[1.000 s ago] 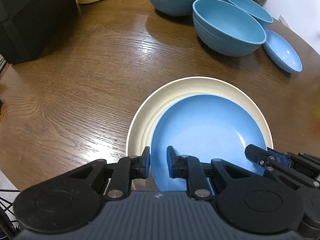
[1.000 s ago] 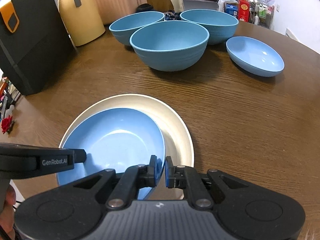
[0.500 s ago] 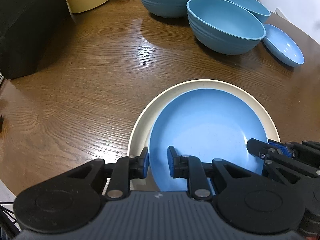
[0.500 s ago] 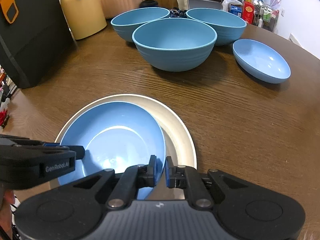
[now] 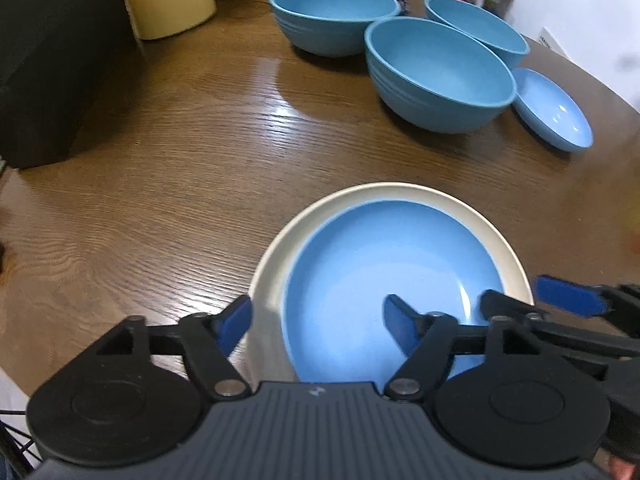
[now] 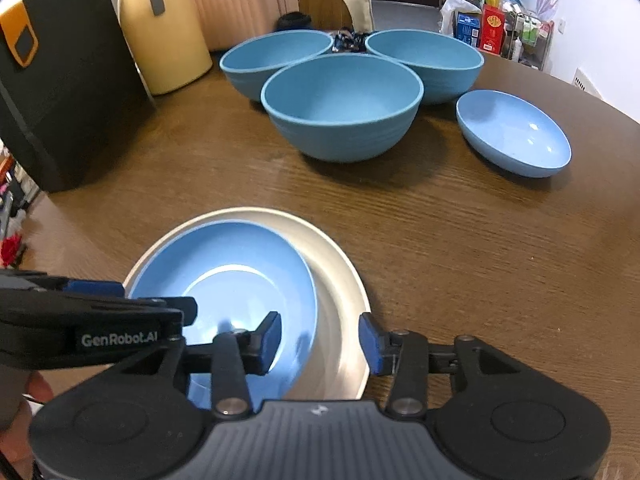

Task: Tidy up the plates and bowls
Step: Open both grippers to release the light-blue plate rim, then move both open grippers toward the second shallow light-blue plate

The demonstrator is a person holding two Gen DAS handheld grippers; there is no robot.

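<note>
A light blue shallow plate (image 5: 392,264) (image 6: 232,264) lies inside a wider cream plate (image 5: 360,192) (image 6: 340,280) near the table's front edge. My left gripper (image 5: 316,320) straddles the blue plate's near left rim. Its jaws are opening and the pads stand off the rim. My right gripper (image 6: 320,338) straddles the plate's right rim, also opening, pads clear of it. It shows in the left wrist view as the right gripper (image 5: 512,292). Three deep blue bowls (image 6: 340,100) (image 6: 276,56) (image 6: 424,56) cluster at the back, with a second blue shallow plate (image 6: 516,136) (image 5: 552,112) to their right.
A black bag (image 5: 48,60) (image 6: 60,80) stands at the back left beside a yellow jug (image 6: 164,40). Boxes and bottles (image 6: 496,24) crowd a shelf beyond the far right edge. Bare brown wood (image 6: 460,240) stretches between the stacked plates and the bowls.
Both grippers were shut on the blue plate's rim; both have now opened and let go. The blue plate rests in the cream plate.
</note>
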